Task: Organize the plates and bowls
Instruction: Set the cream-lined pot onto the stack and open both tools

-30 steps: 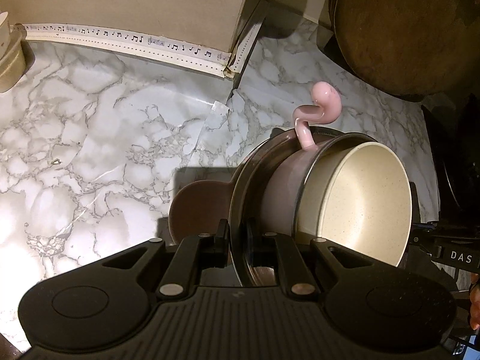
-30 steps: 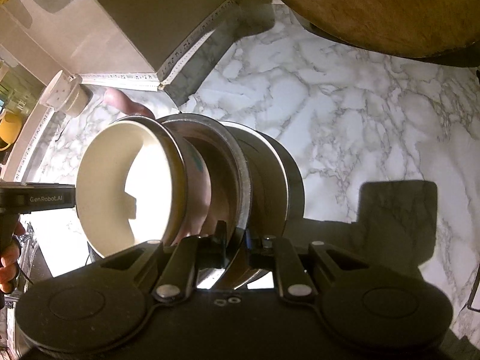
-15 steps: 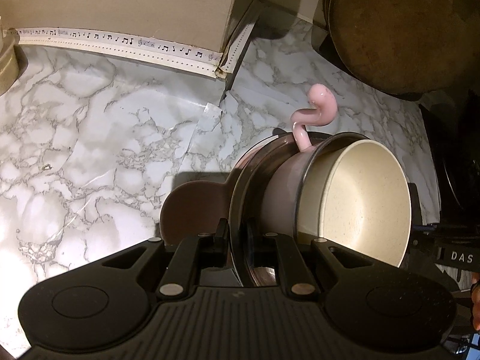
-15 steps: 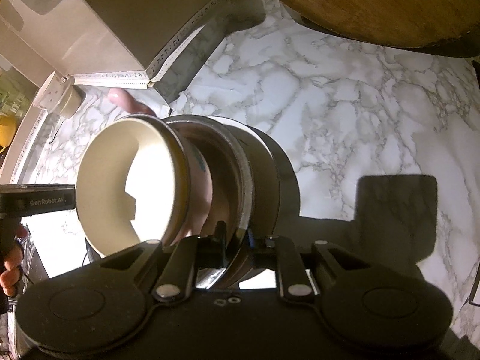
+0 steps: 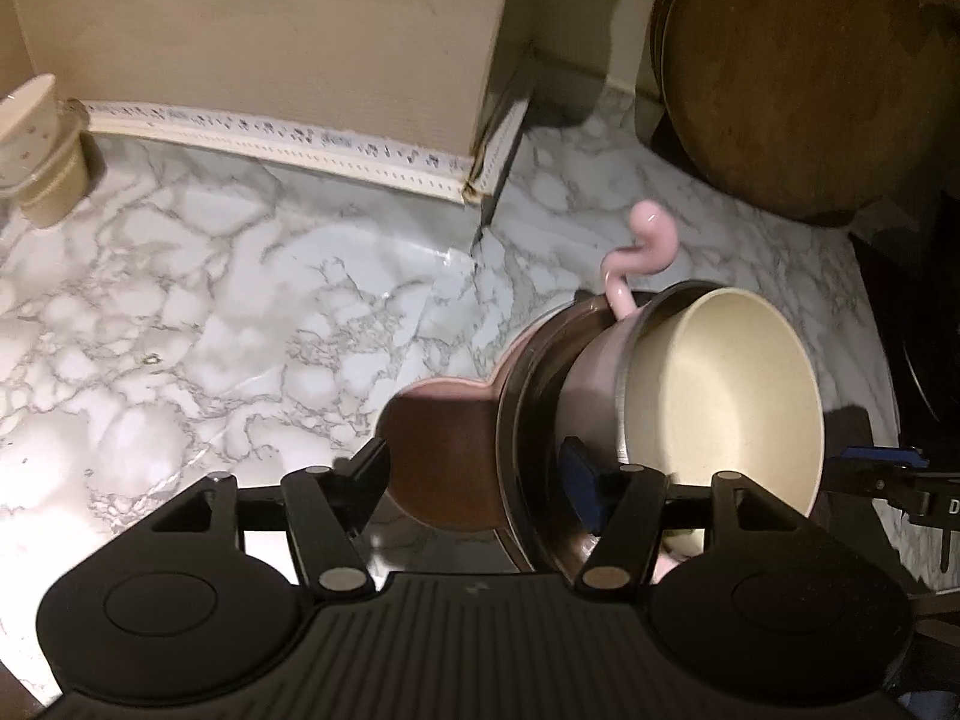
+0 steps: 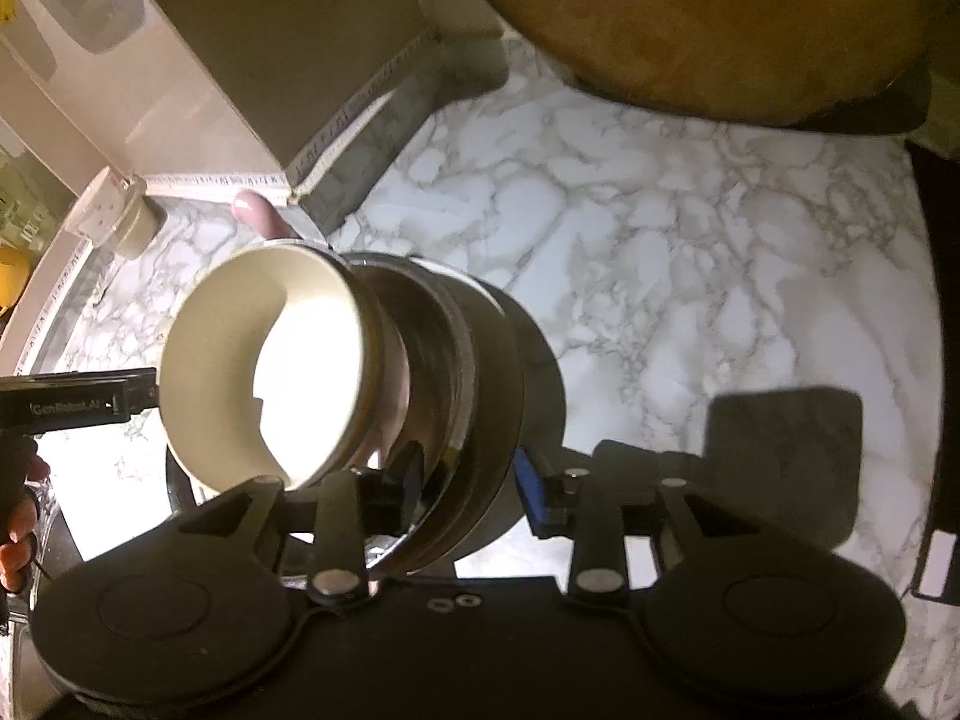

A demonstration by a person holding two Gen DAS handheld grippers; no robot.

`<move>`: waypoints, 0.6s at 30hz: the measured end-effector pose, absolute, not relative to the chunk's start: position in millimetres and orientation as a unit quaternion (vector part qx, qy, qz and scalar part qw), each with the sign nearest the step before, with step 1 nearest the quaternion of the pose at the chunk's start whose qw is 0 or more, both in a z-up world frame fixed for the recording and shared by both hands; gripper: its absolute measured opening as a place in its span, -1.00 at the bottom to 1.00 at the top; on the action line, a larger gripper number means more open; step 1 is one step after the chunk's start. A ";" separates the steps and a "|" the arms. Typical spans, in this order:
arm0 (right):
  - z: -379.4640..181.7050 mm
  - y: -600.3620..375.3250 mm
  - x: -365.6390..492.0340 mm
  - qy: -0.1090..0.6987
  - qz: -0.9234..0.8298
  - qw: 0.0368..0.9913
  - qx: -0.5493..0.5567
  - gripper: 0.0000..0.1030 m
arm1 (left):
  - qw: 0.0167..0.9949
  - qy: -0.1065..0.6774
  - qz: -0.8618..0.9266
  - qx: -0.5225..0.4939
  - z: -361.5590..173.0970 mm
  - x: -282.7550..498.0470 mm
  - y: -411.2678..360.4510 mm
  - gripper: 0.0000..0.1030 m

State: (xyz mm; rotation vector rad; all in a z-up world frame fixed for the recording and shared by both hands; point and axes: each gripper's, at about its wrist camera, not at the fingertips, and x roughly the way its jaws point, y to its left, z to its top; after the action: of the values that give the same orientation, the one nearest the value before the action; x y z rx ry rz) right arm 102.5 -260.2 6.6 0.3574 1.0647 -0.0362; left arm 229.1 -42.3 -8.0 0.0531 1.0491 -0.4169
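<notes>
A cream bowl (image 5: 720, 396) sits nested in a pink bowl whose curly handle (image 5: 642, 240) sticks up, and both rest in a steel bowl (image 5: 507, 420). A brown dish (image 5: 438, 456) lies under the stack. My left gripper (image 5: 477, 474) straddles the steel rim; its jaws are opening and the pads stand off the rim. From the other side, my right gripper (image 6: 465, 486) straddles the steel bowl (image 6: 510, 372) with its jaws also opening, clear of the rim. The cream bowl (image 6: 270, 372) tilts left in the right wrist view.
The stack stands on a marble counter (image 5: 210, 300). A cardboard box (image 5: 270, 30) stands at the back, with a round wooden board (image 5: 798, 78) leaning at the back right. A small cup (image 5: 36, 144) is at the far left. A hand (image 6: 18, 522) holds the left gripper's handle.
Both grippers were shut on the steel bowl's rim; both have now let go and spread their fingers. The bowl stack sits slightly lower and farther from the cameras.
</notes>
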 end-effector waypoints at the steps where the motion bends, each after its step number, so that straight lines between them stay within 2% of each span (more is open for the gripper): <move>1: 10.1 -259.7 98.5 0.498 -0.016 0.851 0.168 -0.26 | 0.849 0.490 -0.198 0.024 -4.6 224.6 -40.9 0.19; 9: 42.8 -235.1 60.3 0.423 0.000 0.898 0.122 0.18 | 0.889 0.418 -0.189 0.023 24.0 178.8 -27.0 0.30; 14: 54.0 -212.4 40.0 0.381 0.016 0.920 0.093 0.28 | 0.909 0.371 -0.188 0.022 40.6 146.7 -18.1 0.44; 18: 60.4 -194.7 25.7 0.354 0.024 0.932 0.075 0.49 | 0.919 0.344 -0.193 0.013 47.8 122.7 -8.7 0.54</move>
State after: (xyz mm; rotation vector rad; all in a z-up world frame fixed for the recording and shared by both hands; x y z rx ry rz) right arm 25.7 -194.7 60.4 0.1525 0.7238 0.0500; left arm 122.7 -8.7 47.8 0.0262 0.7080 -0.3972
